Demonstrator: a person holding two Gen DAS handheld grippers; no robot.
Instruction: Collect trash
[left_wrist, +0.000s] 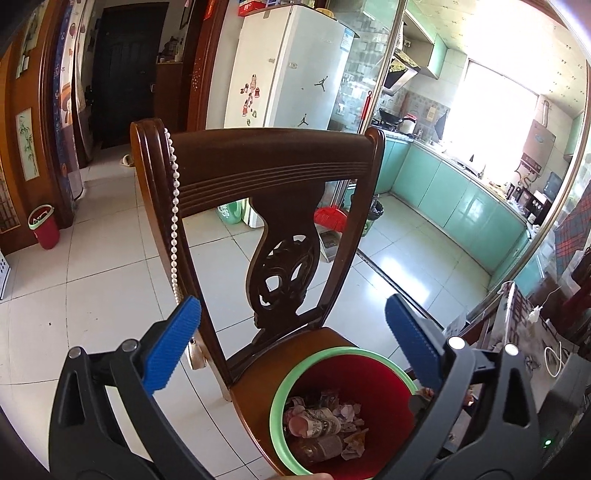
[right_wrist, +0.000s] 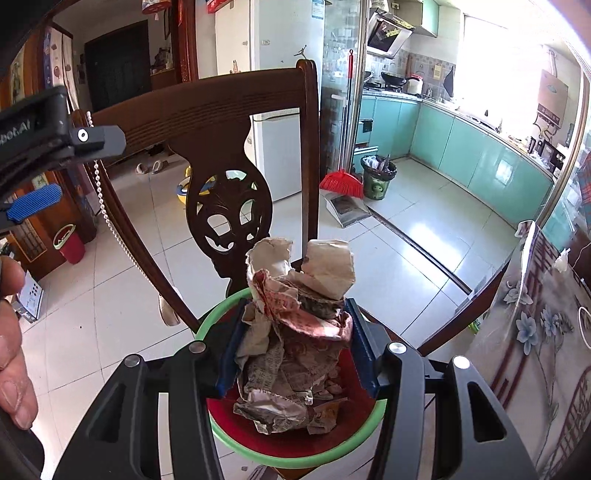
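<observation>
A red bin with a green rim (left_wrist: 276, 402) stands on the seat of a dark wooden chair (left_wrist: 258, 162). Crumpled paper and a bottle lie inside the bin. My left gripper (left_wrist: 291, 343) hangs above and behind the bin, jaws wide open, nothing between them. In the right wrist view my right gripper (right_wrist: 293, 343) is shut on a big wad of crumpled newspaper (right_wrist: 295, 314), held right over the bin's green rim (right_wrist: 207, 325). The left gripper's blue finger (right_wrist: 35, 201) shows at the far left there.
A person's hand (right_wrist: 11, 332) is at the left edge. A table with a floral cloth (right_wrist: 535, 332) stands to the right. A second red bin (left_wrist: 44, 227), a red broom (right_wrist: 341, 181) with dustpan and a green bin (right_wrist: 378, 177) are on the tiled floor. A fridge (left_wrist: 291, 66) stands behind.
</observation>
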